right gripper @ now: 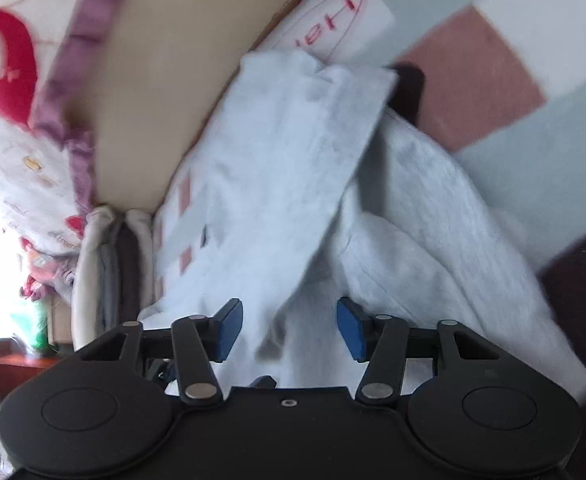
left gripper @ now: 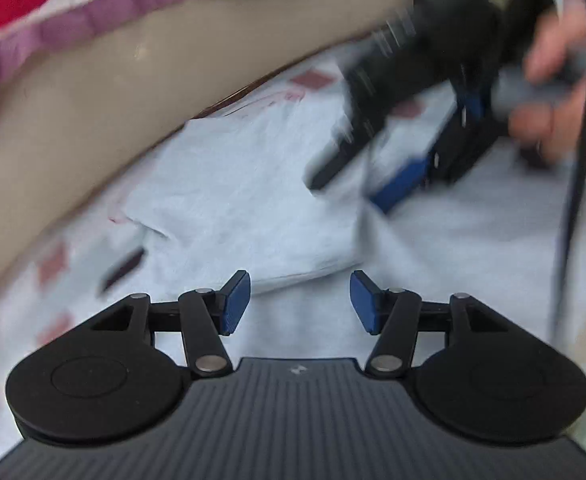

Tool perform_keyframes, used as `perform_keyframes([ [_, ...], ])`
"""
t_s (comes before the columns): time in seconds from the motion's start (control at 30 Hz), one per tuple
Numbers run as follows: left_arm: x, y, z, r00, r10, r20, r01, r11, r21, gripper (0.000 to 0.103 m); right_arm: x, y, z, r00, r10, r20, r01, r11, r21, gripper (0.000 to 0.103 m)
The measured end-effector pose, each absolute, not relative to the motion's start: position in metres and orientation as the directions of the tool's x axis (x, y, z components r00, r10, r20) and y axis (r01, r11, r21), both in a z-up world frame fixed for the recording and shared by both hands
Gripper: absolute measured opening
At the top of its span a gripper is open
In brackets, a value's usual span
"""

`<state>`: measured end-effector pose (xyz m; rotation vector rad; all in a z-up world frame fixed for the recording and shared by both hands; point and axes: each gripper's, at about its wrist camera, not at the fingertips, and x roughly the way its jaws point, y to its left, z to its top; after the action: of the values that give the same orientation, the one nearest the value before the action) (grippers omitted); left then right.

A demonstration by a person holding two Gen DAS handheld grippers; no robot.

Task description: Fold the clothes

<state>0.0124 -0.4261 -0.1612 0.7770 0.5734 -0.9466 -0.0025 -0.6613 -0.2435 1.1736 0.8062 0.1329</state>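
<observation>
Clothes here come down to one pale grey garment (right gripper: 277, 168), lying rumpled on a bed with a pink-and-grey checked cover (right gripper: 473, 60), close against the beige headboard (left gripper: 73, 112).

On the left, the left gripper (left gripper: 300, 300) hovers low over the cloth with its blue pads spread apart and nothing between them. A flat, layered part of the garment with a straight edge lies just ahead of it, which reads as a fold already laid.

Further right in that view, the right gripper (left gripper: 357, 176) appears blurred, held in a hand (left gripper: 557, 80), its fingers parted and pointing down at the cloth. From its own camera the right gripper's jaws also stand wide, empty, just above a sleeve-like panel that crosses the body diagonally.

My judgement: the fold is partly made, with both tools between grasps. Whether they are reaching for a new edge or have just let one go cannot be settled. Any next pinch needs a single clean edge, not bunched layers.
</observation>
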Motion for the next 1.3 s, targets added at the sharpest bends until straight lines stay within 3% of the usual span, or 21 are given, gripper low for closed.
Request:
perform_keyframes([
  [0.13,0.030,-0.438,-0.168,0.508,-0.527,-0.681,0.858,0.382,0.344,0.057,0.013,-0.664,-0.247,0.781,0.434,-0.450,0.261,0.429,0.865,0.058],
  [0.23,0.059,-0.453,-0.163,0.520,-0.523,-0.675,0.845,0.429,0.319,0.004,0.015,-0.673,-0.239,0.846,0.350,-0.402,0.202,0.487,0.850,0.057],
  [0.3,0.085,-0.462,-0.157,0.552,-0.505,-0.664,0.813,0.505,0.292,0.004,0.010,-0.680,-0.231,0.889,0.297,-0.349,0.170,0.495,0.852,0.057],
  [0.43,0.163,-0.448,-0.148,0.533,-0.502,-0.681,0.658,0.752,-0.039,0.005,-0.003,-0.698,-0.209,0.948,0.183,-0.260,0.138,0.500,0.855,0.057],
  [0.5,0.181,-0.445,-0.151,0.533,-0.469,-0.705,0.618,0.785,-0.055,0.006,-0.004,-0.701,-0.202,0.942,0.140,-0.305,0.178,0.563,0.807,0.057],
  [0.7,0.166,-0.429,-0.147,0.430,-0.625,-0.651,0.740,0.657,-0.142,0.009,0.010,-0.691,-0.198,0.862,0.139,-0.488,0.193,0.800,0.568,0.057],
  [0.93,0.158,-0.432,-0.156,0.420,-0.587,-0.692,0.748,0.655,-0.102,0.011,0.028,-0.661,-0.217,0.729,0.207,-0.653,0.102,0.910,0.403,0.053],
  [0.97,0.159,-0.435,-0.156,0.424,-0.584,-0.692,0.751,0.654,-0.091,0.011,0.028,-0.656,-0.214,0.731,0.185,-0.657,0.096,0.925,0.367,0.044],
  [1.0,0.157,-0.436,-0.155,0.438,-0.578,-0.688,0.754,0.654,-0.069,0.010,0.025,-0.652,-0.210,0.742,0.154,-0.653,0.093,0.940,0.327,0.011],
  [1.03,0.155,-0.438,-0.153,0.453,-0.574,-0.682,0.756,0.653,-0.048,0.003,0.023,-0.648,-0.205,0.752,0.123,-0.648,0.091,0.954,0.287,0.004],
  [1.1,0.154,-0.436,-0.147,0.493,-0.586,-0.643,0.759,0.651,-0.011,0.003,0.019,-0.639,-0.197,0.772,0.062,-0.633,0.089,0.975,0.204,0.002],
  [1.23,0.160,-0.423,-0.129,0.577,-0.619,-0.532,0.707,0.705,-0.053,0.003,0.012,-0.636,-0.175,0.834,-0.042,-0.550,0.131,0.984,0.123,0.002],
  [1.3,0.176,-0.424,-0.136,0.577,-0.600,-0.554,0.666,0.738,-0.106,0.003,0.016,-0.641,-0.182,0.829,-0.062,-0.556,0.156,0.980,0.124,0.002],
])
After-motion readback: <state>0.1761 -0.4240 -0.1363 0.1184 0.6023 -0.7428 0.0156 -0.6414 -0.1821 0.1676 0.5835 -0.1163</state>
